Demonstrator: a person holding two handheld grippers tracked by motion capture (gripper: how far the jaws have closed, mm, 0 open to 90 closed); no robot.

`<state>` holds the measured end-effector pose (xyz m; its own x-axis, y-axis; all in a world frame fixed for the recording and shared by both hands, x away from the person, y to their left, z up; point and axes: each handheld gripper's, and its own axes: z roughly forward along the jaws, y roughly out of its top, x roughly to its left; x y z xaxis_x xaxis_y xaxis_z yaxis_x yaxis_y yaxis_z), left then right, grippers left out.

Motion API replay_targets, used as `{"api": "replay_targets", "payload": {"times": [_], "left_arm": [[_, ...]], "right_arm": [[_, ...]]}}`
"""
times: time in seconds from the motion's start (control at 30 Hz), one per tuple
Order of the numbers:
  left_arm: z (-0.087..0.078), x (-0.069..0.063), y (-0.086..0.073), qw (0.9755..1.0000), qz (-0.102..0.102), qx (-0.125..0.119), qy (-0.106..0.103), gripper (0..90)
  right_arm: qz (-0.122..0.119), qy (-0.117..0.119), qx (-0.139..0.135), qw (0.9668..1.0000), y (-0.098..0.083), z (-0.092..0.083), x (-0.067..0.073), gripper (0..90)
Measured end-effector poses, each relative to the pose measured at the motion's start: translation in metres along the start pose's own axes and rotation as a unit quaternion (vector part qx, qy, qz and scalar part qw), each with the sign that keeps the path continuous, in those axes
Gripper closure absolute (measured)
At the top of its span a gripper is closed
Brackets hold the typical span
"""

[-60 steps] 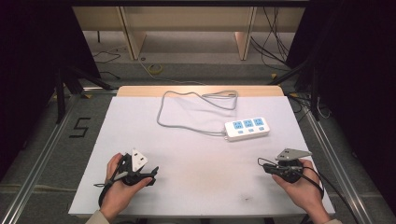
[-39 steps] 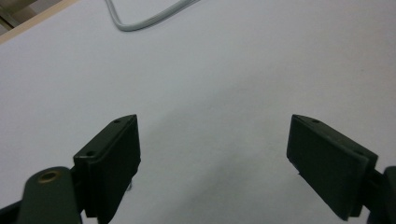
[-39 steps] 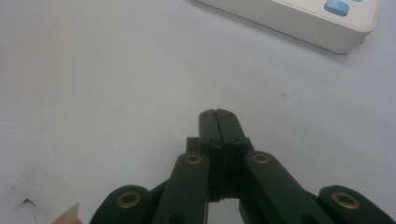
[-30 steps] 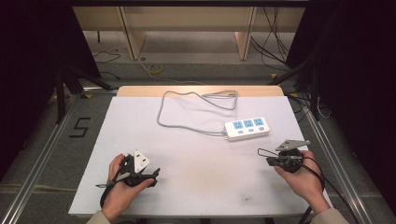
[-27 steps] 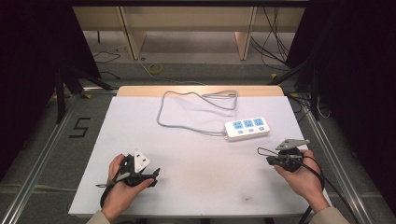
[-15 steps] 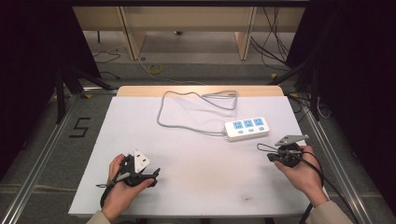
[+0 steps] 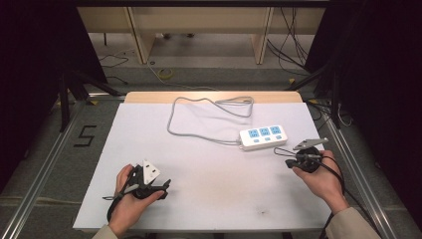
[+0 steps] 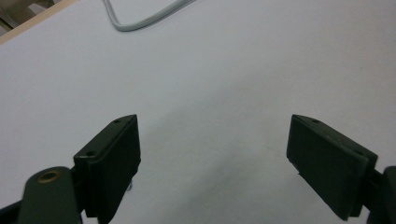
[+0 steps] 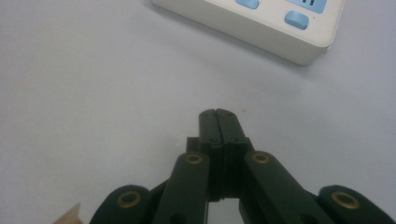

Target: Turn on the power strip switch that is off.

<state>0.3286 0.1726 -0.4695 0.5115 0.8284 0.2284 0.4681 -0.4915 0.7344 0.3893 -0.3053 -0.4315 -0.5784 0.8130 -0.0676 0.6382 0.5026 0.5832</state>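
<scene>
One stiff, light power strip [image 9: 261,25] lies just beyond the closed, empty right gripper [image 9: 218,114]; grip its narrow sides. The left gripper [image 8: 215,154] gapes empty.

High view looks down over the whole counter [image 7: 209,149]; both gripper views skim it close, right one sharing the power strip [image 9: 261,18].

Your left hand [image 7: 128,191] rests low at the near left, wrapped around the left gripper [image 8: 215,163], whose jaws stand wide apart with nothing between them. Your right hand [image 7: 318,174] reaches farther forward on the right side, forearm angled in from the bottom corner, sleeve showing at the wrist. It grips the right gripper [image 9: 217,116], jaws pressed flat together and empty, tips seemingly just above the surface, though that is hard to judge.
</scene>
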Motion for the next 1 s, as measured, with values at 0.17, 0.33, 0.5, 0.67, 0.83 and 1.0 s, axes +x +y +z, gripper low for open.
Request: {"api": "replay_targets", "payload": {"times": [0.17, 0.33, 0.5, 0.67, 0.83, 1.0], "left_arm": [[0.0, 0.0, 0.0, 1.0, 0.001, 0.001, 0.0, 17.5], [0.0, 0.0, 0.0, 1.0, 0.002, 0.0, 0.0, 17.5], [0.0, 0.0, 0.0, 1.0, 0.001, 0.0, 0.0, 17.6], [0.0, -0.001, 0.0, 1.0, 0.002, 0.0, 0.0, 17.6], [0.001, -0.001, 0.0, 1.0, 0.002, 0.0, 0.0, 17.6], [0.001, -0.001, 0.0, 1.0, 0.002, 0.0, 0.0, 17.7]], "right_arm": [[0.0, -0.001, 0.001, 1.0, 0.004, 0.0, -0.003, 90.0], [0.003, -0.004, 0.002, 1.0, 0.009, 0.0, -0.006, 90.0], [0.002, -0.006, 0.006, 1.0, 0.013, 0.001, -0.009, 90.0], [0.003, -0.008, 0.009, 0.9999, 0.018, 0.002, -0.012, 90.0], [0.004, -0.01, 0.012, 0.9999, 0.022, 0.004, -0.015, 90.0], [0.008, -0.012, 0.015, 0.9998, 0.026, 0.005, -0.019, 90.0]]}}
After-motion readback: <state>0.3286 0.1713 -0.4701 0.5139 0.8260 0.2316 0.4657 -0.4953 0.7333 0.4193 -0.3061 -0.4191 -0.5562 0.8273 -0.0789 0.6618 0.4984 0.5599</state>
